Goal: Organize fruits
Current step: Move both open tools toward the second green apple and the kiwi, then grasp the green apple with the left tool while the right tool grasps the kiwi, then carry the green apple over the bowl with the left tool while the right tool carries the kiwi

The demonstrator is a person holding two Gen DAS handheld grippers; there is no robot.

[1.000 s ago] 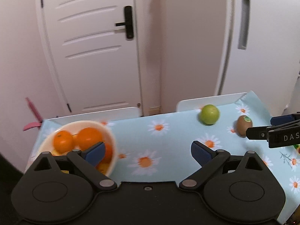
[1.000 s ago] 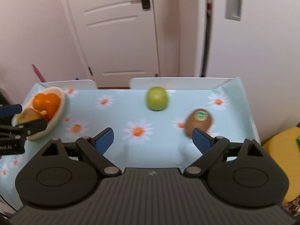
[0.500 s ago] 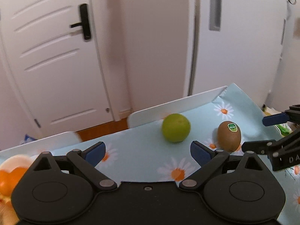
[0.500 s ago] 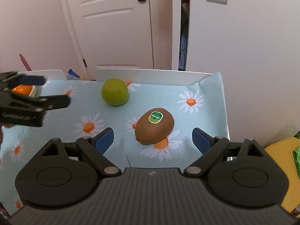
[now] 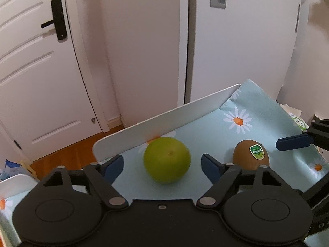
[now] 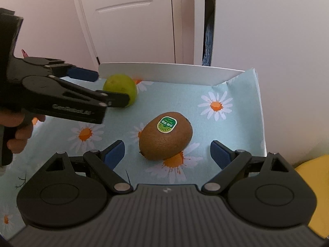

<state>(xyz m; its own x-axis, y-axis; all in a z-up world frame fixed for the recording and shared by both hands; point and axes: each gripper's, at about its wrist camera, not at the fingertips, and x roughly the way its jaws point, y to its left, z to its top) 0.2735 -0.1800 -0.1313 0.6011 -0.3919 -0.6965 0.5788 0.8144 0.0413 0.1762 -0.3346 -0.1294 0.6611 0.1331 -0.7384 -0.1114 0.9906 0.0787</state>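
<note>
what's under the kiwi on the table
The kiwi lies on the daisy-print tablecloth, on top of a printed daisy whose orange centre and white petals show at its base. Whatever sits directly beneath the fruit is covered.

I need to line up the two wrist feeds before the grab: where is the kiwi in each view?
Left wrist: the kiwi is at lower right, just beyond the left gripper's right fingertip.
Right wrist: the kiwi is at centre, between the open fingers of the right gripper.
Shared landmark: the green fruit, to the kiwi's left in both views.
</note>
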